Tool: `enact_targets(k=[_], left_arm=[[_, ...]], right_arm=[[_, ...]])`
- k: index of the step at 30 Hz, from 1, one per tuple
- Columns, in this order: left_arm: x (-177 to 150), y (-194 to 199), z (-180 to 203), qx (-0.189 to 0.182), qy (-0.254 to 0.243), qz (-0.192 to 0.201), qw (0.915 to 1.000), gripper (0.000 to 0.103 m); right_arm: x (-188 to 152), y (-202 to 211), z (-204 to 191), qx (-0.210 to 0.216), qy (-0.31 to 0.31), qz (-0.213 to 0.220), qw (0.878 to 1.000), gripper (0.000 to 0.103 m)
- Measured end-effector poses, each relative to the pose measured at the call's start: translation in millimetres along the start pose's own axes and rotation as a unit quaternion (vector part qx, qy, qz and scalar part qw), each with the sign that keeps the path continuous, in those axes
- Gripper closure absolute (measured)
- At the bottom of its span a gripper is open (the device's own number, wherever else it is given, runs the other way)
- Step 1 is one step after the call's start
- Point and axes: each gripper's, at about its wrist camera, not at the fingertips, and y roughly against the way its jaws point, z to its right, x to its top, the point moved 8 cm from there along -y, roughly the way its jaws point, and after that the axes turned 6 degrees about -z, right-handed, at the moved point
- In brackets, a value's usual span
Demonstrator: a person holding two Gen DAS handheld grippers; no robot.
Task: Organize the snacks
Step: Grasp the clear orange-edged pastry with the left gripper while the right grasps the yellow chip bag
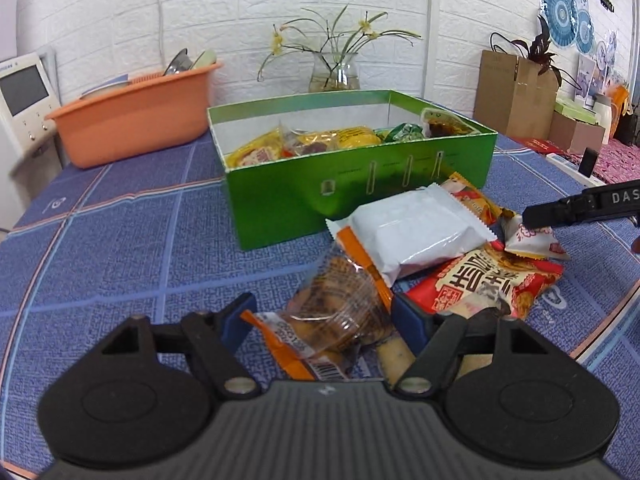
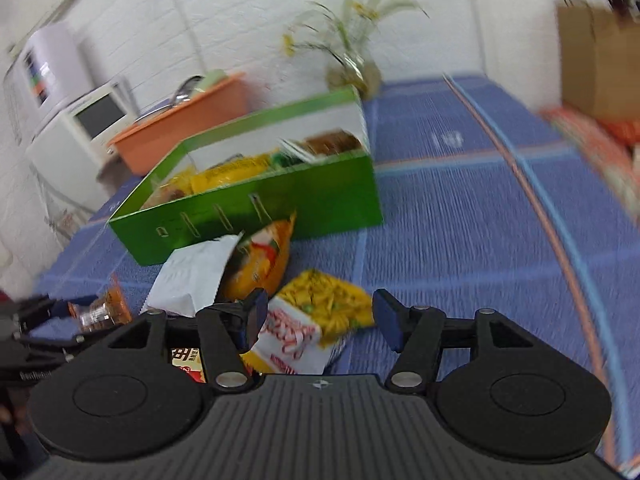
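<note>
A green box [image 1: 352, 188] [image 2: 260, 208] stands on the blue cloth with several snack packets inside. Loose packets lie in a pile in front of it. My left gripper [image 1: 324, 318] is open low over the cloth, and a clear-wrapped cookie packet [image 1: 340, 308] with orange ends lies between its fingers. A white packet [image 1: 412, 232] rests on a red one [image 1: 492, 284]. My right gripper [image 2: 320, 318] is open wide around a yellow and white packet [image 2: 316, 320]. In the left wrist view, one black finger [image 1: 556, 214] of the right gripper hovers over that packet [image 1: 532, 242].
An orange basin [image 1: 136, 120] with dishes sits at the back left, beside a white appliance [image 1: 24, 100]. A glass vase with flowers [image 1: 334, 72] stands behind the box. A cardboard box [image 1: 516, 96] and other clutter fill the back right. An orange packet [image 2: 260, 264] leans on the green box.
</note>
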Motion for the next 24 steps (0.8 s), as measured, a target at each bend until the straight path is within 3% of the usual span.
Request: enact_targets(k=[3,10,13,15,17,24], left_arm=[[1,-1,2,-0.011,-0.012,0.002,0.9999,0.029],[2,5,-2,-0.015,-0.038,0.0,0.9992,0.029],[5,10,-5,-0.024,-0.059,0.006,0.9979,0.023],[4,6,-2,-0.044,-0.087,-0.009,0.9952,0.015],[4,2,0,-0.041,-0.111,-0.009,0.993,0.004],[9,-7,-3,-0.046,-0.119,-0.017,0.9917,0.004]], right_arm=[[0,-2,0,-0.006,-0.025,0.007,1.0,0.0],[-3,9,-4,-0.063,-0.003,0.027,0.998,0.0],[-7,10,-4,-0.083,-0.002,0.024,0.996,0.0],[-10,4,-8,-0.077,0.0,0.012,0.997,0.0],[-11,-3,-13,-0.067,-0.005,-0.001,0.998,0.0],[-6,-23,-25,-0.083,0.021,-0.003,0.996,0.0]])
